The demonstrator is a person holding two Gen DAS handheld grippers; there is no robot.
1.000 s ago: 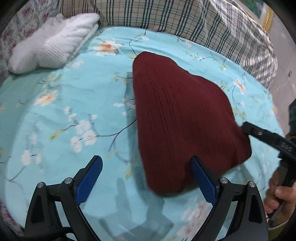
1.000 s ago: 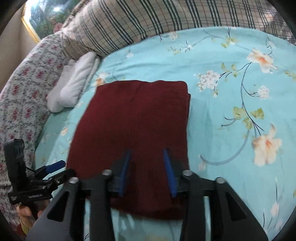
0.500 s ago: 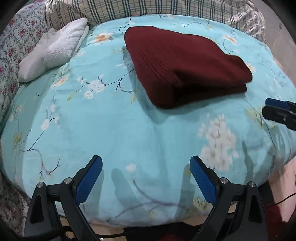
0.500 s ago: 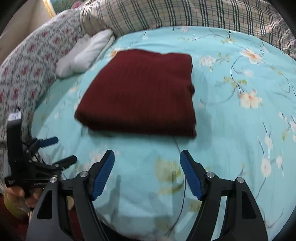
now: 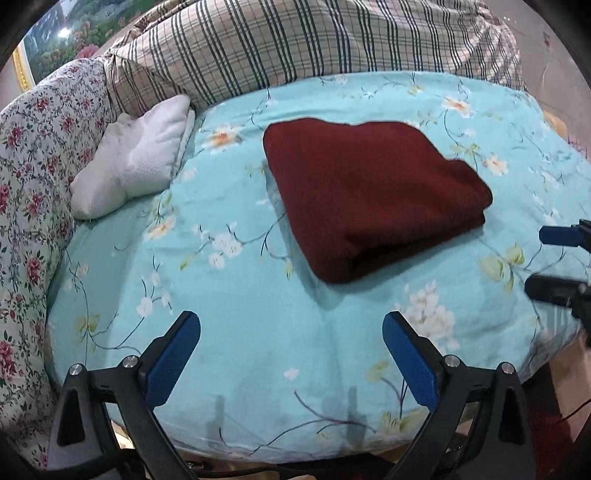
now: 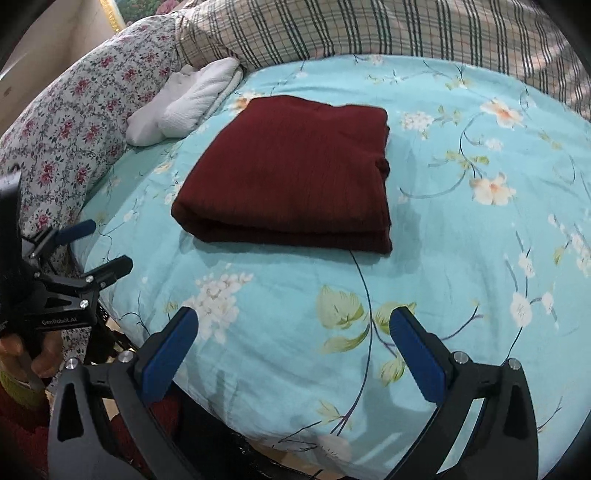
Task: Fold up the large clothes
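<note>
Lying folded on the bed point(image 5: 258, 332): one dark red knitted garment point(image 5: 369, 199), a thick squared stack at about 1 o'clock in the left wrist view, on the turquoise floral sheet. Left hand-held gripper point(image 5: 291, 349): jaws spread wide, blue pads empty, hovering above the near edge of the bed, well apart from the garment. White folded cloth point(image 5: 136, 162): at 10 o'clock, against the plaid pillow point(image 5: 295, 44) and the floral bedding point(image 5: 33, 166). Right hand-held gripper point(image 5: 554, 258): tips enter at 3 o'clock, just off the garment's right corner, fingers parted.

Right wrist view. Dark red knitted garment point(image 6: 295, 170): at 12 o'clock, folded edge facing the camera, layers visible along the front and right side. Right hand-held gripper point(image 6: 293, 345): jaws wide apart, holding nothing, over the sheet near the bed's point(image 6: 461, 258) front edge, clear of the garment. Left hand-held gripper point(image 6: 99, 247): at 9 o'clock, fingers parted, held in a hand at the lower left. White folded cloth point(image 6: 188, 99): at 11 o'clock, beyond the garment. Plaid pillow point(image 6: 369, 26): along the top. Floral bedding point(image 6: 85, 99): at 10 o'clock.
</note>
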